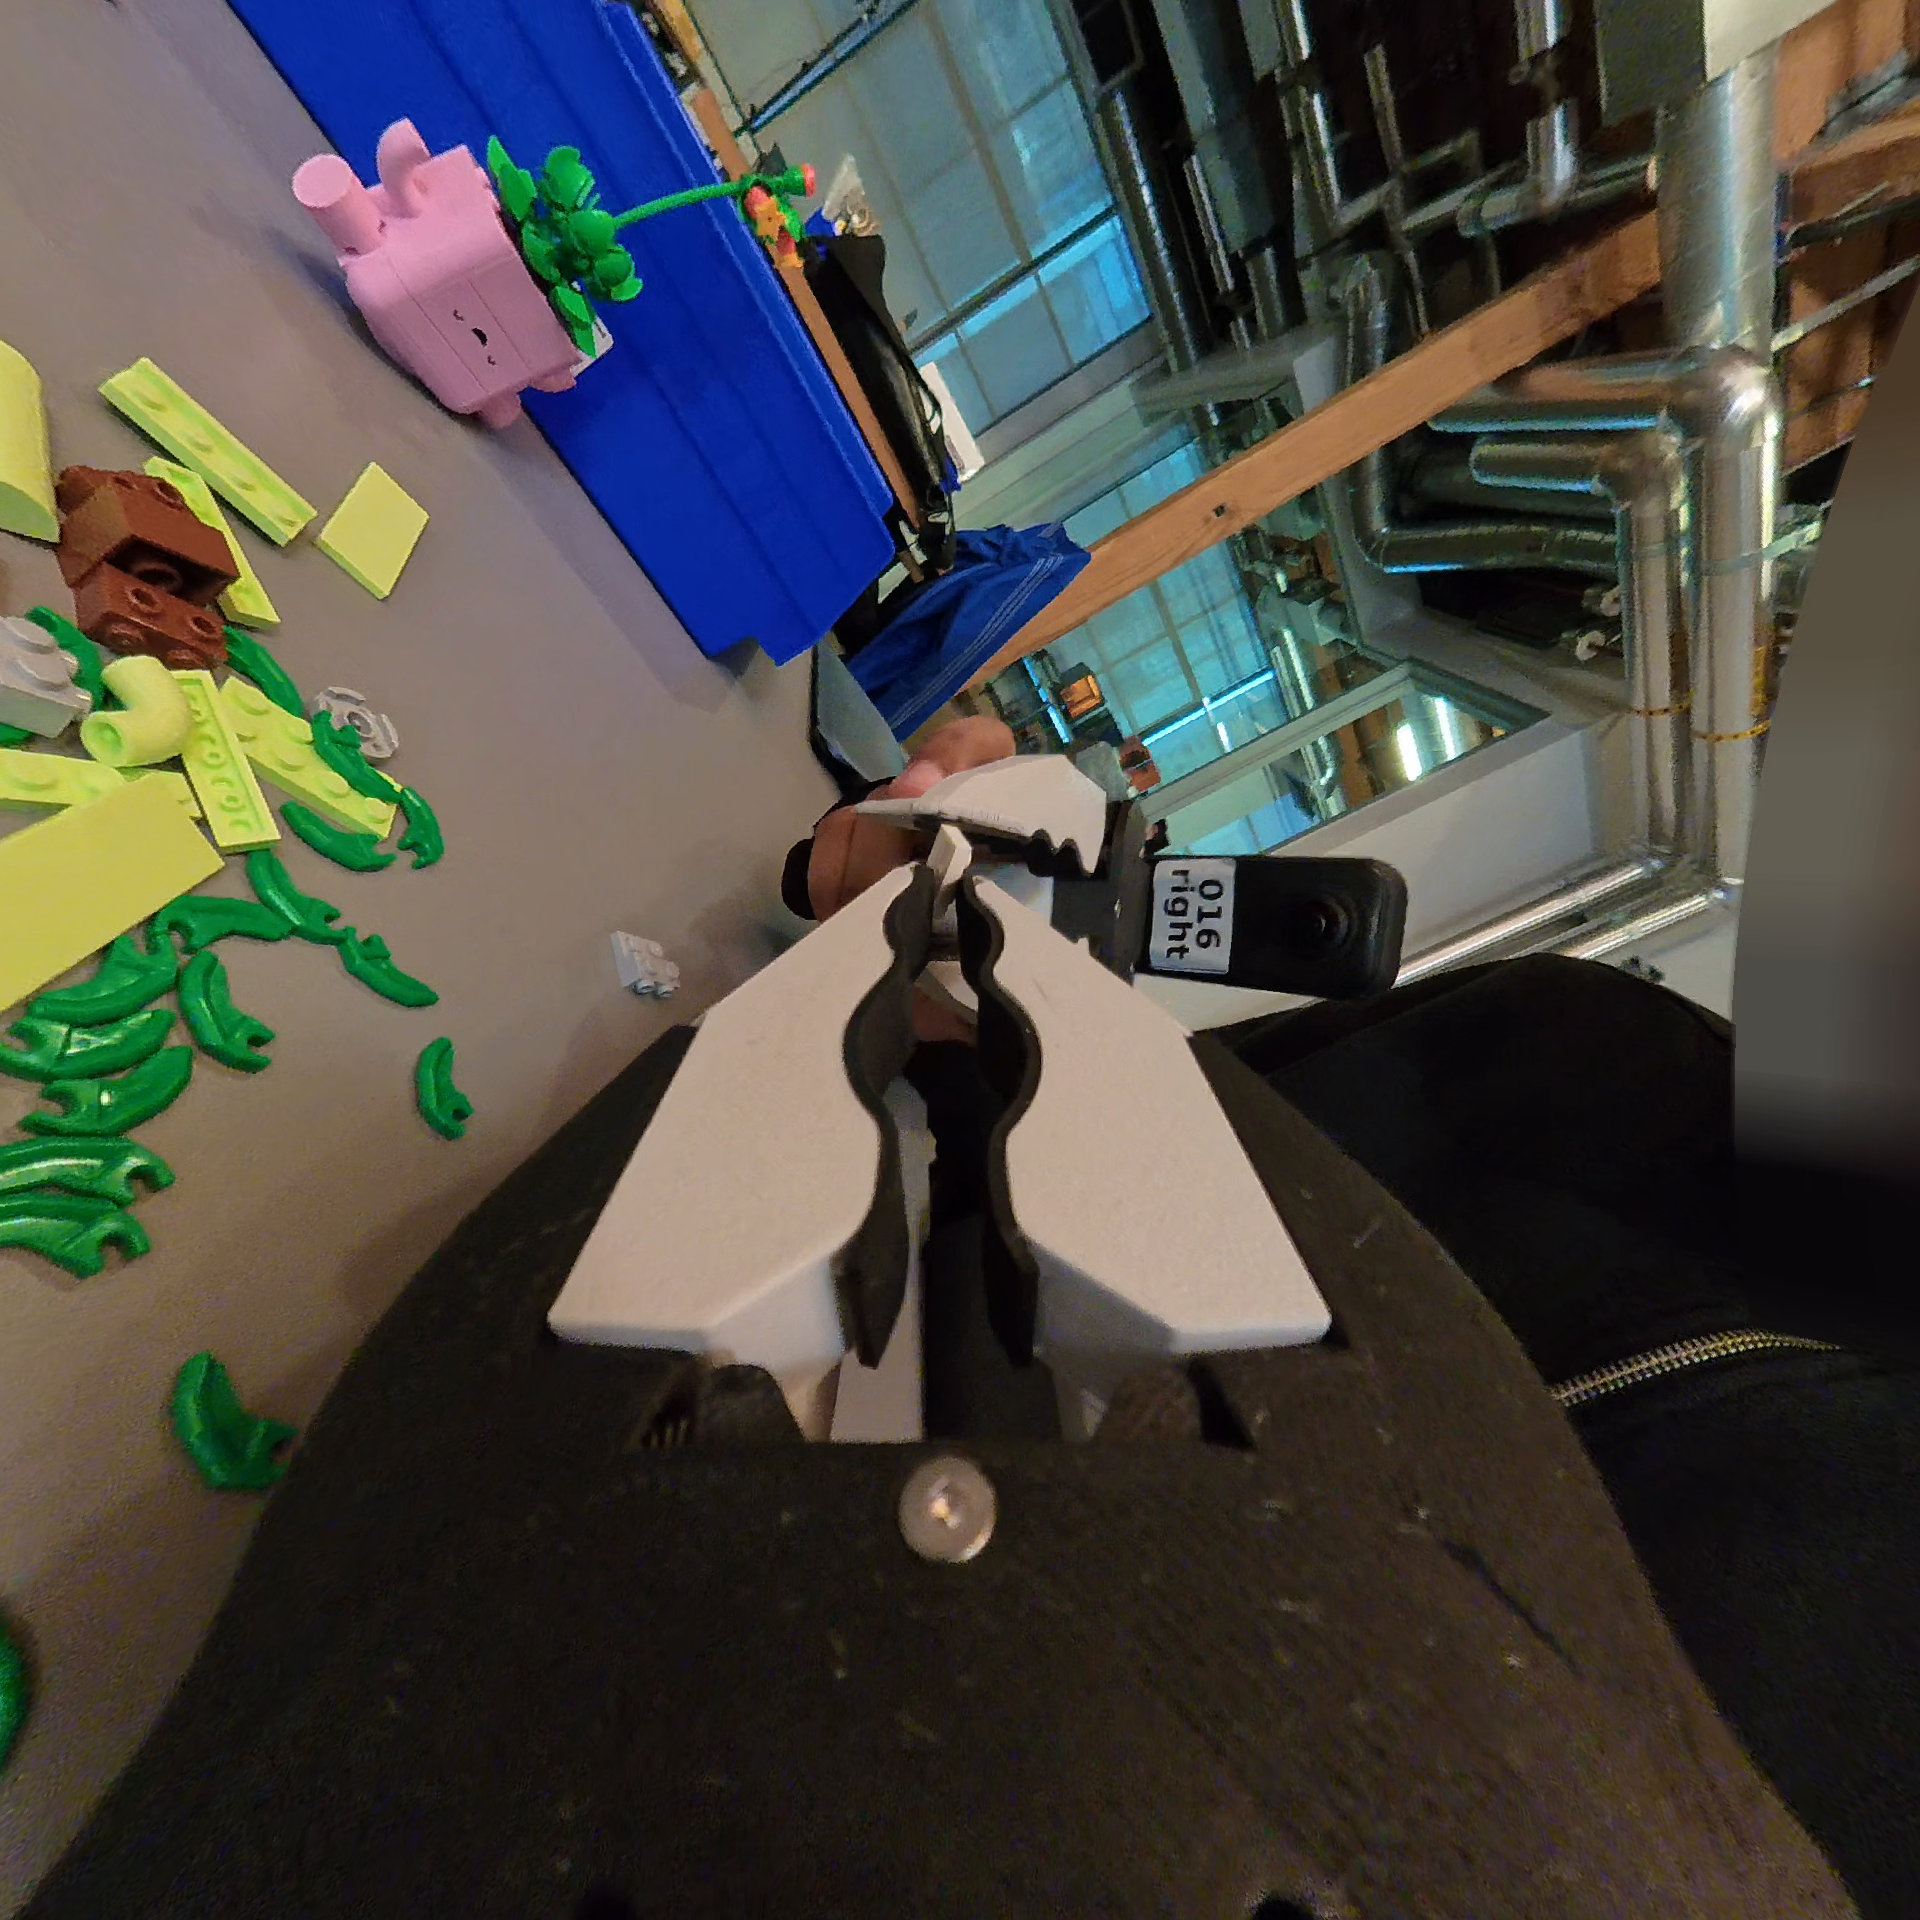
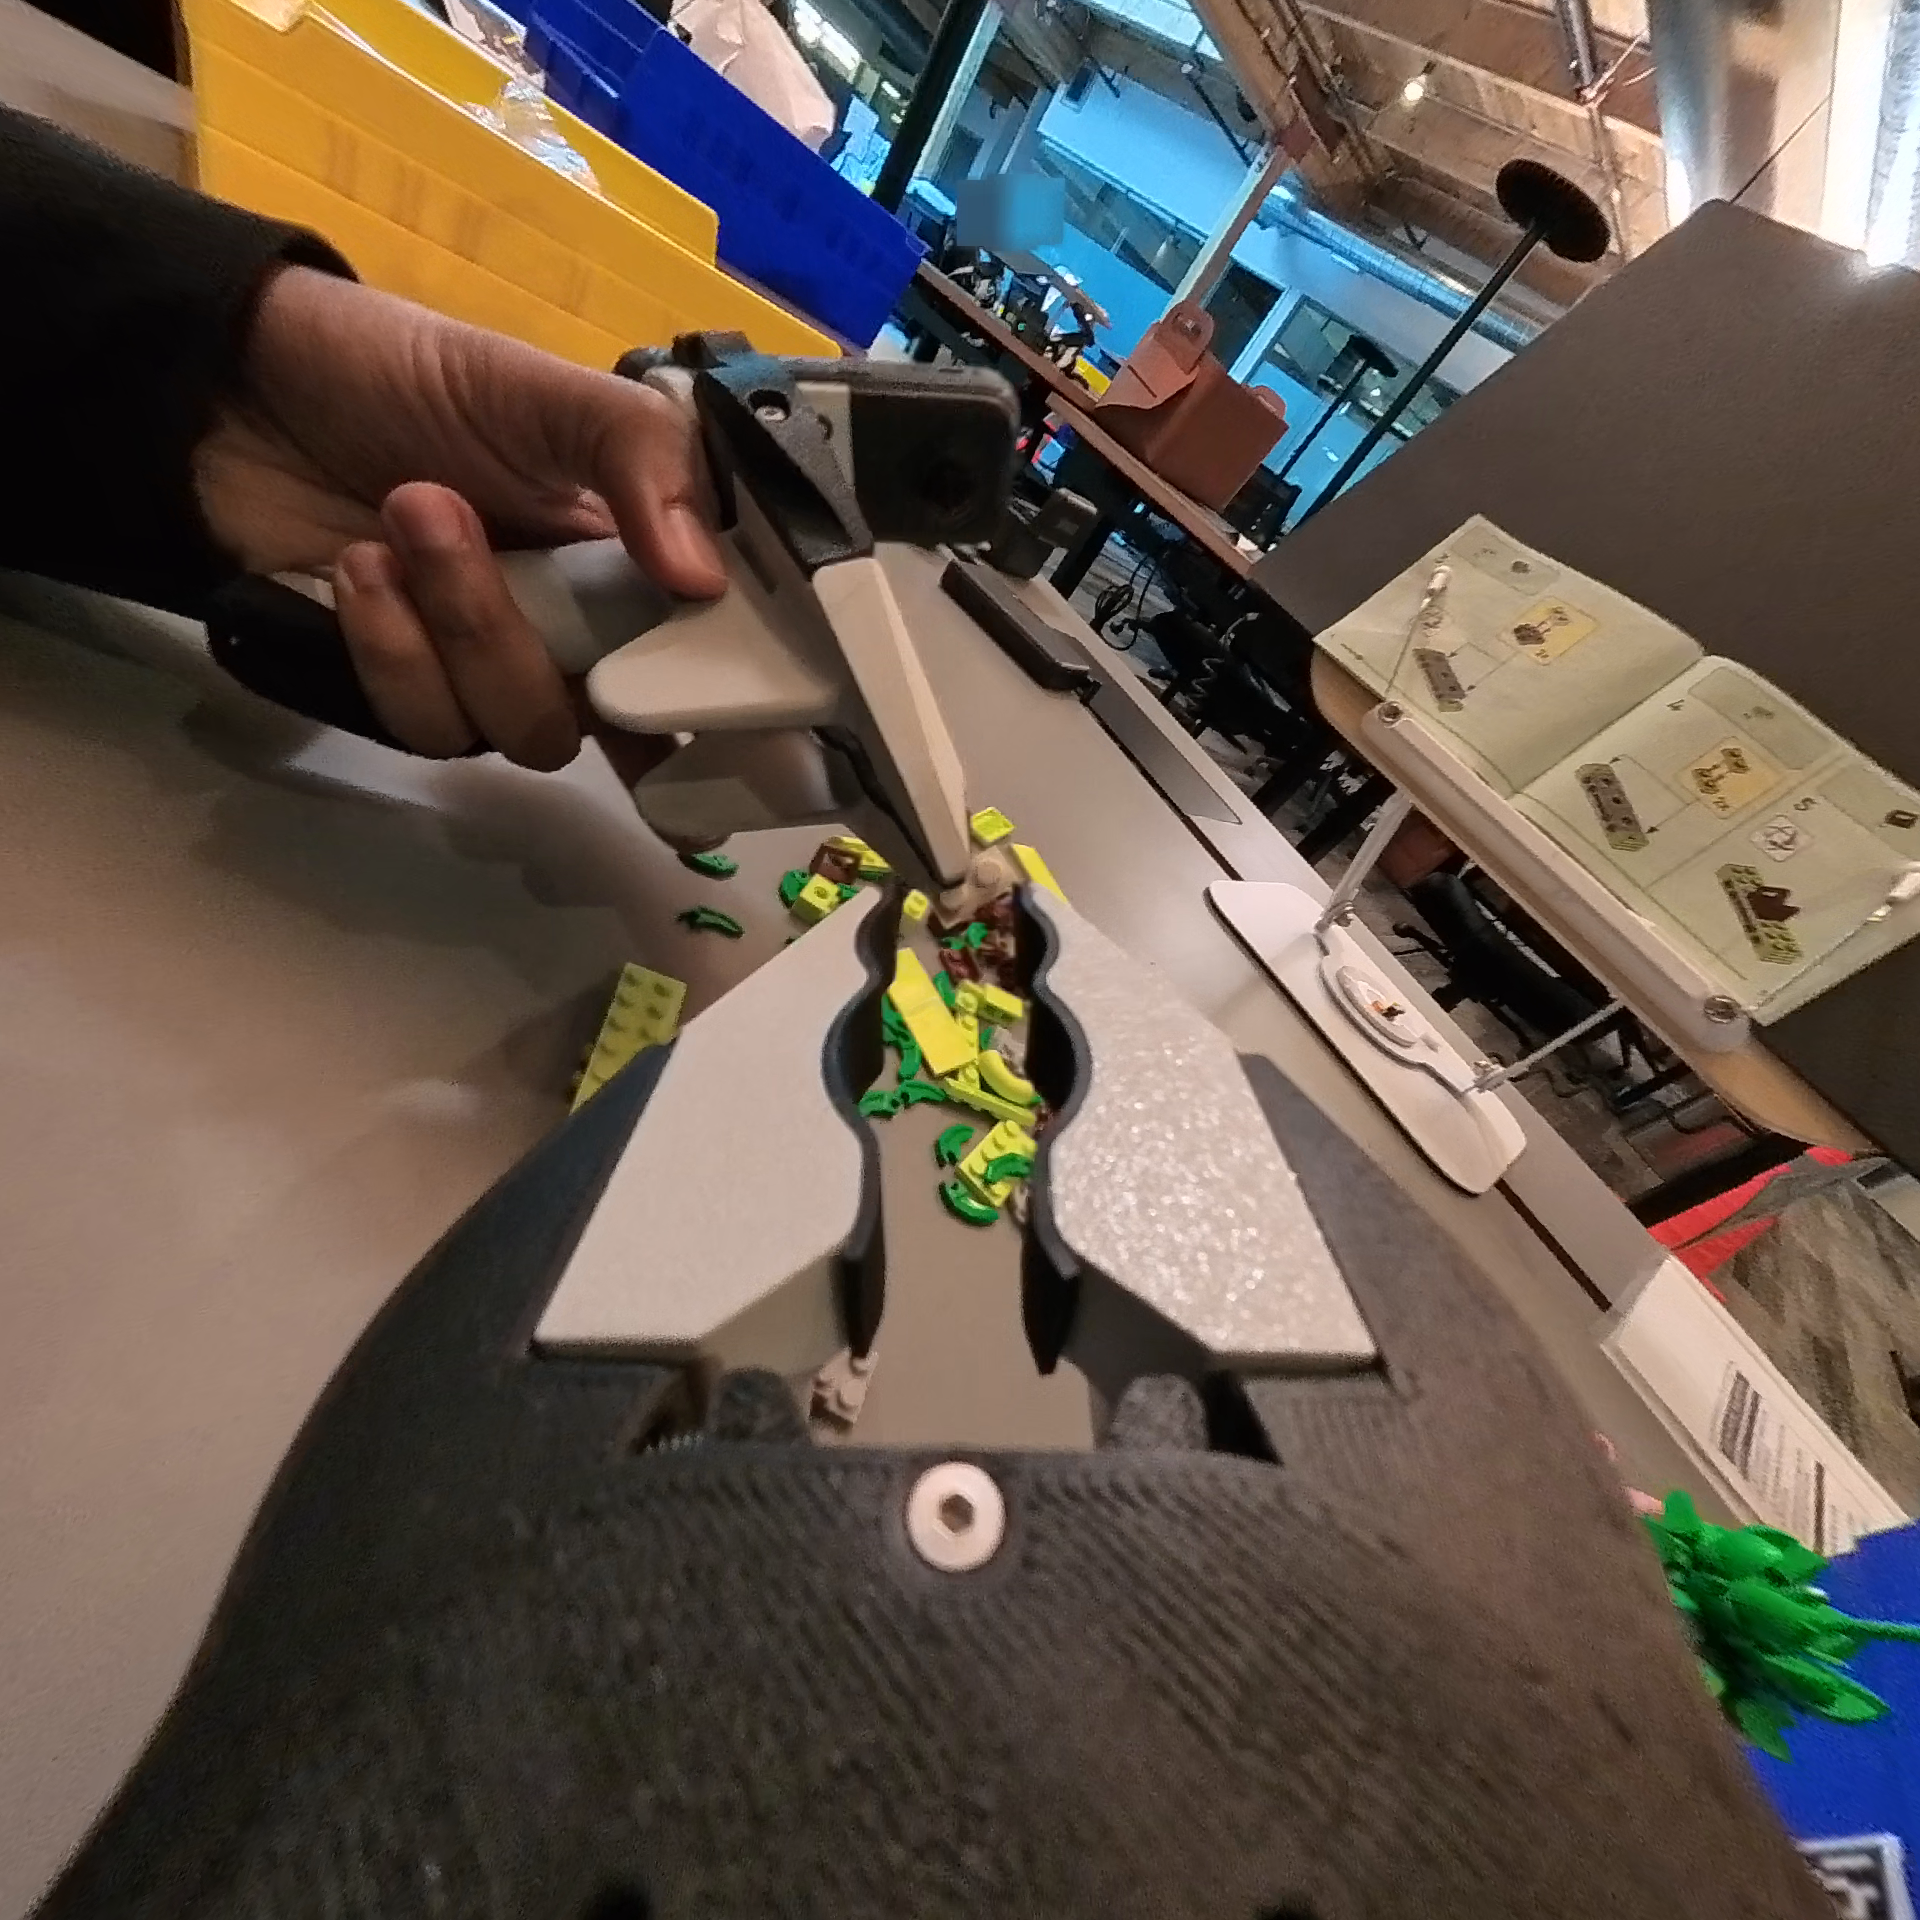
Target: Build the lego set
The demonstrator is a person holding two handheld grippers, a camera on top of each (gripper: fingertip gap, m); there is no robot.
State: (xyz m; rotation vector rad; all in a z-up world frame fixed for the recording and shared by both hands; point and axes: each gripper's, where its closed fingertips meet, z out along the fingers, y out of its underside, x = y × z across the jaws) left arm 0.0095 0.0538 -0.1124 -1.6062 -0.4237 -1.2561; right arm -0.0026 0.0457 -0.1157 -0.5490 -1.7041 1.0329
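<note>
My left gripper (image 1: 940, 883) is shut on a small light grey piece (image 1: 948, 854) and holds it above the grey table (image 1: 540, 727). In the right wrist view it (image 2: 958, 883) comes down from the upper left in a person's hand (image 2: 447, 457), with the grey piece (image 2: 982, 871) at its tip. My right gripper (image 2: 961, 906) has its jaws a little apart around that piece, with a gap on the left side. It also shows in the left wrist view (image 1: 961, 831), just beyond the left tips. Loose lime, green and brown pieces (image 2: 966, 1070) lie below.
A pink pot model with a green plant (image 1: 447, 281) stands by a blue bin (image 1: 675, 364). Loose pieces (image 1: 156, 831) and a small grey piece (image 1: 646, 964) lie on the table. An open instruction booklet on a stand (image 2: 1621, 748) is on the right, and yellow bins (image 2: 468, 208) are behind. The tips of both grippers are at nearly the same place.
</note>
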